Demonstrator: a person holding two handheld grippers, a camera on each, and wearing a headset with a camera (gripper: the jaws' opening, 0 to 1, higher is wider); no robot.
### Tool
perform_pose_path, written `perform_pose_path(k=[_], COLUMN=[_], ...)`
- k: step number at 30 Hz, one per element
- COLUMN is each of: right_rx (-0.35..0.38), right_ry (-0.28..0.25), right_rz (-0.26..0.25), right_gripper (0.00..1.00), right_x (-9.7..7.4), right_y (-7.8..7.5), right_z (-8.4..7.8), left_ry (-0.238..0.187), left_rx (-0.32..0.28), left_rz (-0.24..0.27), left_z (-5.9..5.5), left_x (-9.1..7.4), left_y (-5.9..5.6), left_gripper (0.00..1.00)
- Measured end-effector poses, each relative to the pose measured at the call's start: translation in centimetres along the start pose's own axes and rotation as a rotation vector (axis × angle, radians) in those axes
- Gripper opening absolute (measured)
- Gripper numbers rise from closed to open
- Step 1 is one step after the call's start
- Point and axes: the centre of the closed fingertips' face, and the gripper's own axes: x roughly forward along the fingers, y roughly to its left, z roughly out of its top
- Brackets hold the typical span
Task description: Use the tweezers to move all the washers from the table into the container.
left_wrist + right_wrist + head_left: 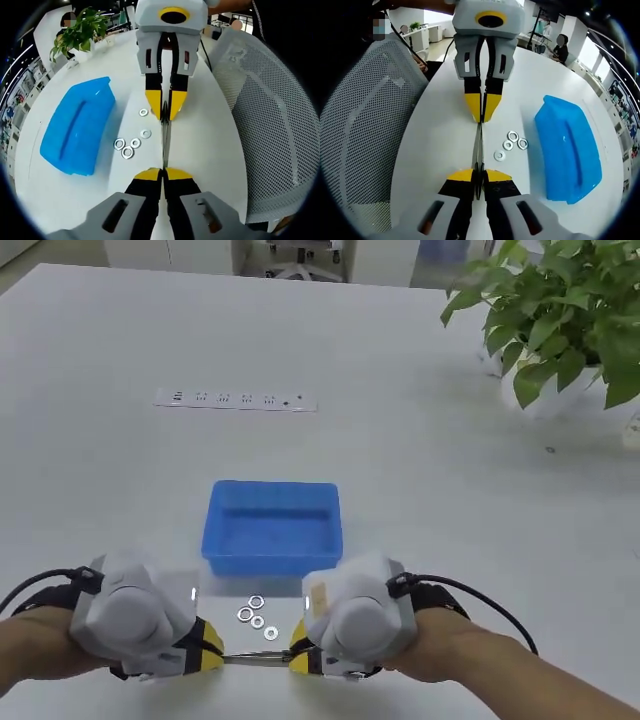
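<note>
**While washers (257, 618) wait, left claw (163, 172) and right claw (166, 111) share the tweezers (164, 142)**

As the two claws meet tip to tip low over the bench (400, 440), each is clamped narrow on one end of the thin steel tweezers. Whether the tool rests on the surface cannot be told. Beside it, the washers lie flat in a small cluster, just in front of the empty blue container (270, 562). Small, light, stiff and likely slick, they probably offer little edge to grab. One tip through the hole and one outside the rim looks the surest hold. Springy tweezers likely want a squeeze at mid-shank.
</note>
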Motion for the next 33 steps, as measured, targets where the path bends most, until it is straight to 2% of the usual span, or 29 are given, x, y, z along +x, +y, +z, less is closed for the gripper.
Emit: perform_pose_path(k=[8,19,25,33], right_rx=[0.008,0.007,0.006,0.031], right_ry=[-0.008,-0.036,-0.045,-0.084], right_rz=[-0.008,-0.026,-0.040,-0.056], right_gripper=[0.09,0.08,0.08,0.08], right_x=[-0.5,-1.5,-1.9,-2.1], right_y=[-0.2,-0.2,-0.3,-0.5], right_z=[0.3,1.2,1.5,2.1], left_ry=[-0.025,-0.037,-0.046,-0.055], left_rx=[-0.009,0.002,0.003,0.009], left_rz=[0.003,0.005,0.009,0.011], left_z=[0.6,1.5,2.3,3.4], left_x=[-0.8,-2.3,-3.4,-5.0], left_y=[0.1,0.1,0.1,0.2], left_gripper=[0.06,0.05,0.05,0.05])
